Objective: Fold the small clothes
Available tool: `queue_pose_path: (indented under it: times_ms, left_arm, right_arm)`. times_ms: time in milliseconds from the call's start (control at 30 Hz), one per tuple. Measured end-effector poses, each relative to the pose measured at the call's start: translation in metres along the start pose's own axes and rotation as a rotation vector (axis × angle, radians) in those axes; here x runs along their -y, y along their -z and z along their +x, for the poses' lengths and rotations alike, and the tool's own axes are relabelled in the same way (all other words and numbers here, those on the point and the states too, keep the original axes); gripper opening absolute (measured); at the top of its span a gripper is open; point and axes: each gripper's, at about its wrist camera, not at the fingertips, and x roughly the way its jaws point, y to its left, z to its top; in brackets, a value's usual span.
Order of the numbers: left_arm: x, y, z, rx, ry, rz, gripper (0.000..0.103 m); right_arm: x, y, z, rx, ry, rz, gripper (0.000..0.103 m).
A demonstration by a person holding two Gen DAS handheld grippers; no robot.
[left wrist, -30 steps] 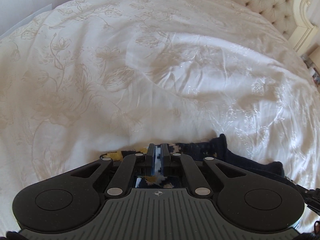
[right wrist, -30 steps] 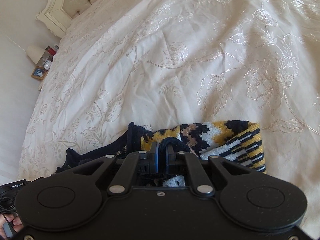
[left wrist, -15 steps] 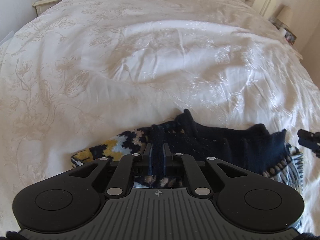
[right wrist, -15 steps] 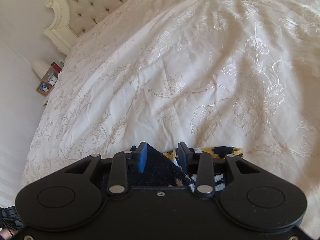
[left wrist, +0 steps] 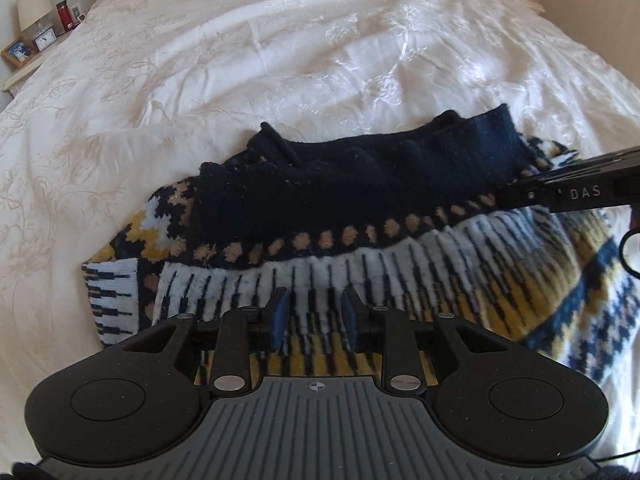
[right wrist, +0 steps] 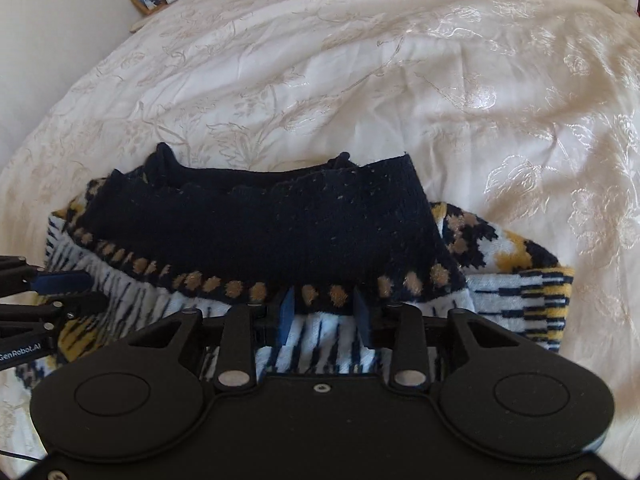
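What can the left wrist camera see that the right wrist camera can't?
Only the left wrist view shows the white table lamp and the open left hand-held gripper head-on. Only the right wrist view shows the open right hand-held gripper head-on. Both show the navy, yellow and white patterned knit sweater lying on the cream embroidered bedspread, and the wooden picture frame.
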Motion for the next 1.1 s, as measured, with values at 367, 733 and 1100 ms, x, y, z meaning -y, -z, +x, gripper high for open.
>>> queue_pose_path:
  times_ms: [367,733,1100]
  left_arm:
    - [-0.031,-0.026,0.015,-0.03,-0.061,-0.159,0.028]
    - [0.015,0.027,-0.059,0.022,-0.034,-0.135,0.028]
    - [0.054,0.058,-0.046,-0.034,-0.062,-0.009,0.028]
  right_arm:
    - [0.018,-0.017,-0.003,0.022,0.059,0.091,0.046]
    - [0.009,0.039,-0.074,0.065,0.034,0.214,0.067]
    - [-0.009,0.099,-0.12,0.025,0.049,0.254,0.067]
